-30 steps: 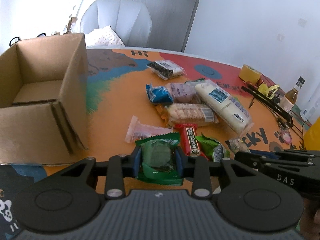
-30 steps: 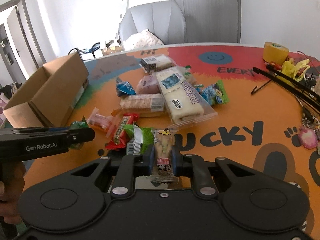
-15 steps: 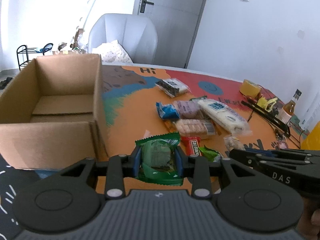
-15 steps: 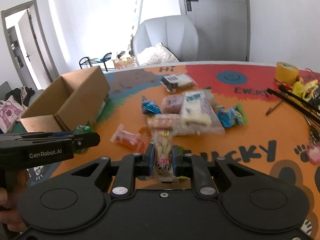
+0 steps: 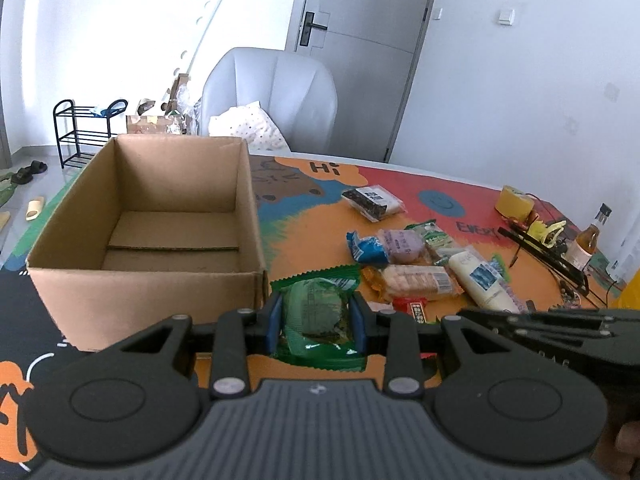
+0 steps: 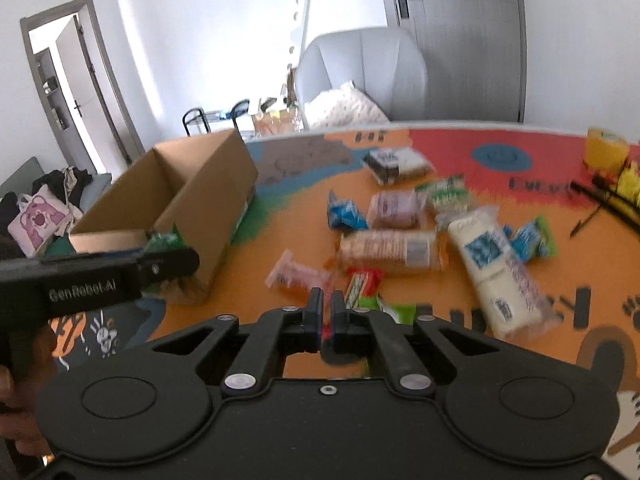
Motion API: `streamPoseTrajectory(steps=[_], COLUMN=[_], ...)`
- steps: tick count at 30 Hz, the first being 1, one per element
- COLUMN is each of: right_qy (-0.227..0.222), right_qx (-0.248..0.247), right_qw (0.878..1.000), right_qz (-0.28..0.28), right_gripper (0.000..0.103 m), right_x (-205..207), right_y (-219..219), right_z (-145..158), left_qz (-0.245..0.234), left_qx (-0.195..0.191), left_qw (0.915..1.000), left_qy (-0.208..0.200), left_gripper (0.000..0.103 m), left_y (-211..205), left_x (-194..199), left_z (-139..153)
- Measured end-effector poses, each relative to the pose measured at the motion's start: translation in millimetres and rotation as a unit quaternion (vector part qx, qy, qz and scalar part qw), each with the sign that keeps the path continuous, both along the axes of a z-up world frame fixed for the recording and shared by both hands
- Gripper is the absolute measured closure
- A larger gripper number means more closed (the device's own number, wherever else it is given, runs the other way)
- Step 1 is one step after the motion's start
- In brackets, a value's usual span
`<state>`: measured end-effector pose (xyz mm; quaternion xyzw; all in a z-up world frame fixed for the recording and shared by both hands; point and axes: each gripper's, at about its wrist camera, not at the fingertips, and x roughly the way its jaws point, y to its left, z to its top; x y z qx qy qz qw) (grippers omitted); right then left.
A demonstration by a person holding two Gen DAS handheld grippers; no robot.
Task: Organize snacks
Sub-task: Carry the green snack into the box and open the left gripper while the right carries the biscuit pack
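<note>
Glossy printed tabletop (image 5: 304, 216); left jaws pinching crinkly green packet (image 5: 316, 316), right jaws nearly closed, empty

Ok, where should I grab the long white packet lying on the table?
Grip the long white packet across its narrow width, slightly nearer than midway, coming down from above. It lies flat and is far longer than wide. The biscuit pack and the blue-green packet crowd its far end.

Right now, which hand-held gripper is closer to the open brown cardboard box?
Left. The left hand-held gripper sits beside the open brown cardboard box; the right hand-held gripper is farther away, near the snacks.
</note>
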<state>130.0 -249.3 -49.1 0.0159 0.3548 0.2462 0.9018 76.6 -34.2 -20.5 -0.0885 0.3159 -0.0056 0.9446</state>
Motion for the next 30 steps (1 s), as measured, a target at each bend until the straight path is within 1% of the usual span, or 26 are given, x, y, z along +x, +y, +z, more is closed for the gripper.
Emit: streamPoseTrajectory(steps=[2,4,6,7,8,9,11,12,15,18,19,20,21,23,30], right_qy=[0.008,0.017,0.022,0.023,0.022,0.021,0.023,0.025,0.031,0.029,0.029,0.018,0.013,0.017,-0.011], right_qx=[-0.002,-0.007,-0.009,-0.01,-0.01,-0.012,-0.018,-0.02,-0.025,-0.041,-0.05,-0.059,-0.066,-0.057,-0.044], right_qw=[1.0,1.0,1.0,1.0,1.0,1.0,1.0,0.999,0.999,0.999,0.998,0.998,0.998,0.998,0.999], right_qz=[0.002,0.004,0.005,0.004,0.005,0.006,0.008,0.009,0.012,0.006,0.004,0.002,0.003,0.005,0.014], right_gripper=[0.088,0.081,0.062,0.056,0.045,0.038,0.031,0.03,0.029,0.03,0.033,0.041,0.047,0.051,0.052], right_x=[-3.2,-5.9,-9.1,-11.1,-13.2,-15.2,-18.6,-19.8,-22.3,-23.0,-23.0,-24.2,-25.1,-23.4,-22.8], right_y=[0.4,2.0,3.2,4.1,5.3,6.6,10.5,12.7,18.6,24.6,26.7,28.7,30.4,29.9,36.4], right_z=[-4.8,-10.3,-14.1,-15.6,-16.7,-18.2,-21.4,-23.5,-30.4,-38.7,-41.1,-41.8,-41.2,-39.2,-21.7], left_qz=[-0.001,-0.001,0.001,0.002,0.004,0.005,0.009,0.011,0.018,0.021,0.021,0.022,0.022,0.025,0.04], left_qx=[-0.001,-0.003,-0.006,-0.006,-0.006,-0.006,-0.007,-0.007,-0.008,-0.008,-0.008,-0.008,-0.008,-0.01,-0.012], left_qw=[1.0,1.0,1.0,0.9999,0.9999,0.9999,0.9998,0.9997,0.9996,0.9995,0.9995,0.9995,0.9995,0.9994,0.9991], left_qy=[0.002,0.004,0.008,0.01,0.012,0.014,0.018,0.019,0.022,0.022,0.022,0.022,0.022,0.021,0.008], left_gripper=[0.069,0.069,0.069,0.069,0.069,0.069,0.069,0.069,0.069,0.069,0.069,0.069,0.069,0.069,0.069], left_y=[-0.2,-0.4,0.8,1.1,2.0,3.0,6.7,8.9,14.9,19.0,20.2,21.4,22.8,26.2,37.6], left_x=[-1.4,-3.0,-5.5,-7.5,-9.3,-10.7,-14.1,-16.3,-21.8,-26.8,-28.2,-29.6,-31.0,-33.0,-37.6], left_z=[-2.0,-4.3,-7.0,-8.5,-10.1,-11.6,-14.4,-15.6,-18.1,-19.2,-19.6,-19.7,-19.6,-18.8,-11.7])
